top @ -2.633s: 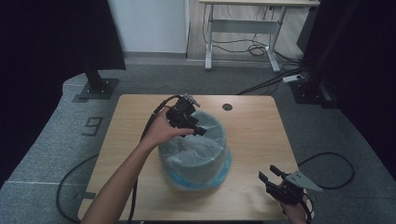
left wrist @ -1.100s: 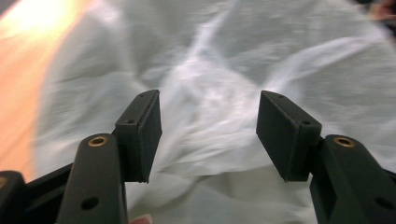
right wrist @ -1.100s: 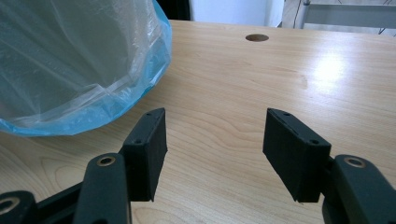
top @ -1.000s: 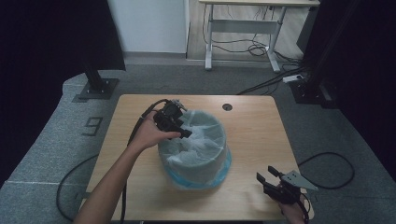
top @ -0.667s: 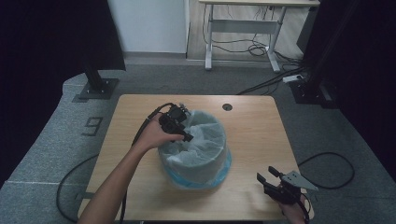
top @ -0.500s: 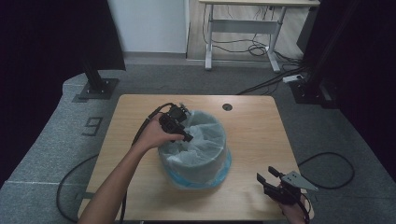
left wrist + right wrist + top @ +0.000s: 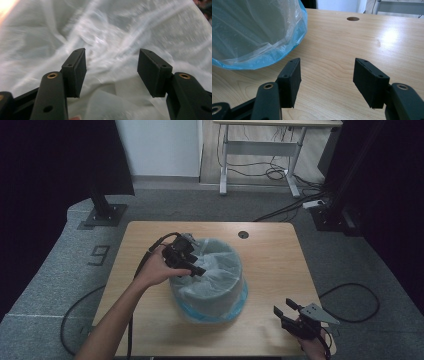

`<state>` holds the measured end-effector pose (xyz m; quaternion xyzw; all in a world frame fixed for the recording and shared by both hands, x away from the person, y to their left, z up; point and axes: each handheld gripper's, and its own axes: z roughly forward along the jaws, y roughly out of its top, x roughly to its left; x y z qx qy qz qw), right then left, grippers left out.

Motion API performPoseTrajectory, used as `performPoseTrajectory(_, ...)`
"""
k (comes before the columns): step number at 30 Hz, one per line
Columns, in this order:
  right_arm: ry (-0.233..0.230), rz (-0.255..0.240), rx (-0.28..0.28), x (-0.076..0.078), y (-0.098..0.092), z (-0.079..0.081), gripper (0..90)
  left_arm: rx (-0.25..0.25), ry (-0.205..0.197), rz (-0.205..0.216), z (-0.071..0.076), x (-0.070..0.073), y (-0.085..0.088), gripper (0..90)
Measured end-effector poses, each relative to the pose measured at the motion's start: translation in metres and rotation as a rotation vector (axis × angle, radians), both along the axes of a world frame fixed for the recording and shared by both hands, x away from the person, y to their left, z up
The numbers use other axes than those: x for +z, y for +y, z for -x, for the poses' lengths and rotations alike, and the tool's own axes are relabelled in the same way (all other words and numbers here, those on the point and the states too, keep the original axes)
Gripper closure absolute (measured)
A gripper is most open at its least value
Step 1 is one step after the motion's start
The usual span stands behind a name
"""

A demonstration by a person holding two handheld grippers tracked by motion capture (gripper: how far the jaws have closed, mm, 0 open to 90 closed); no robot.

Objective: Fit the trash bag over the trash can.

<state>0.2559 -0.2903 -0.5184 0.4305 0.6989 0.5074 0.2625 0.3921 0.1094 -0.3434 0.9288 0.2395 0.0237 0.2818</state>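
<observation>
Left gripper [image 7: 111, 72] fingers [image 7: 75, 72] apart, nothing pinched; clear film of bag [image 7: 212, 270] just ahead, inside bin [image 7: 210, 297] at table [image 7: 280, 265] centre. We judge step as seating liner: we should push film down against wall, nip single layer, avoid tearing. Right gripper [image 7: 325, 80] fingers wide, empty, above bare table near bin's blue hem. Bin bottom hidden; left gripper view blurred; touch on film unclear.

Bag-lined grey bin [image 7: 212, 280] stands upright mid-table.
</observation>
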Motion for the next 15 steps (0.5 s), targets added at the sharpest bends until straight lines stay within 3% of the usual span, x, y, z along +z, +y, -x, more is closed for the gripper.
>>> performPoseTrajectory(6,0.008,-0.006,0.001,0.000,0.000,0.000,38.6,-0.034,0.027,-0.064,0.001,-0.010,-0.004,39.9)
performPoseTrajectory(11,0.014,-0.065,0.013,0.003,-0.001,0.000,38.5,-0.057,0.059,-0.120,-0.003,-0.015,-0.010,39.9)
performPoseTrajectory(15,0.012,-0.075,0.023,0.004,0.001,0.001,38.5,-0.067,0.071,-0.156,-0.005,-0.018,-0.016,40.0)
